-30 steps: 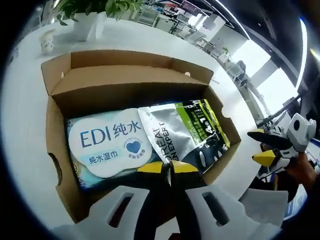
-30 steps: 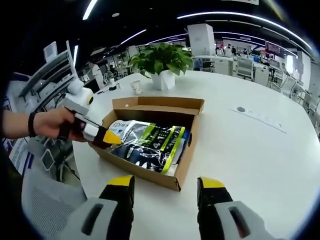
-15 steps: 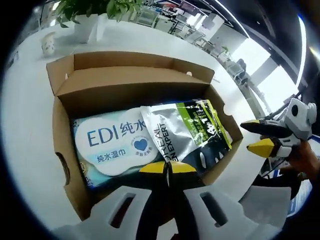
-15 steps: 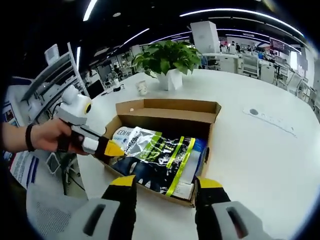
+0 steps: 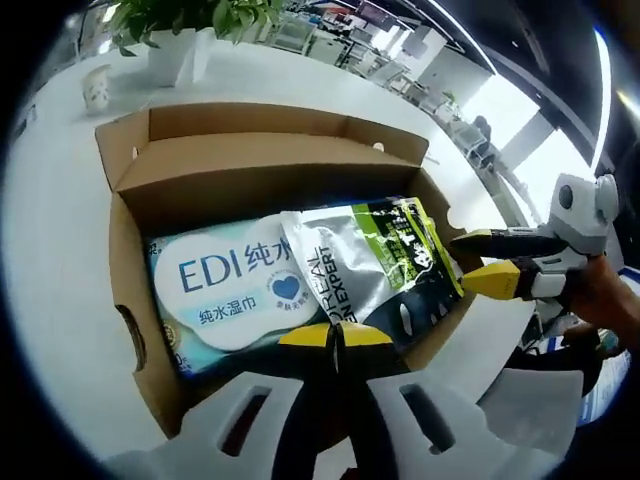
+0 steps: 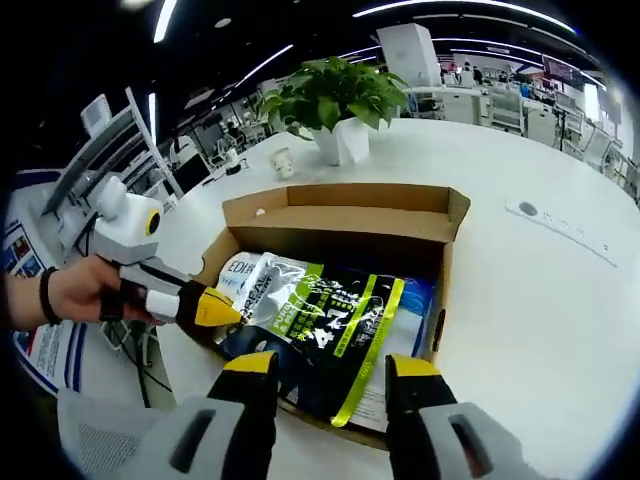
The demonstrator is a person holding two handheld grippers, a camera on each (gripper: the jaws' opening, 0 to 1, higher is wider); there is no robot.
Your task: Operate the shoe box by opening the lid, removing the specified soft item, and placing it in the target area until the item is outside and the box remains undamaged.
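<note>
Inside the cardboard shoe box (image 5: 125, 260), as the left gripper view shows it, two soft packs lie flat side by side: a pale blue wet-wipe pack (image 5: 232, 290) marked "EDI" and a silver-and-green foil pouch (image 5: 375, 265). The lid flap stands folded back at the far wall of the box. The left gripper (image 5: 336, 335) sits at the near wall with its yellow tips pressed together and nothing between them. The right gripper (image 5: 478, 258) comes in beside the box's side wall nearest the pouch, jaws apart.

Over the near wall of the shoe box (image 6: 447, 275), in the right gripper view, the right gripper (image 6: 330, 365) stands wide, the foil pouch (image 6: 320, 320) lying between and beyond its tips. The left gripper (image 6: 205, 305) rests at the box wall beside the wet-wipe pack (image 6: 238, 268).

Judgement: the pouch is light, limp and slick, so it will sag; grip a sealed edge or corner rather than the flat face. Its long axis runs from the near wall toward the lid flap, parallel to the side walls.
</note>
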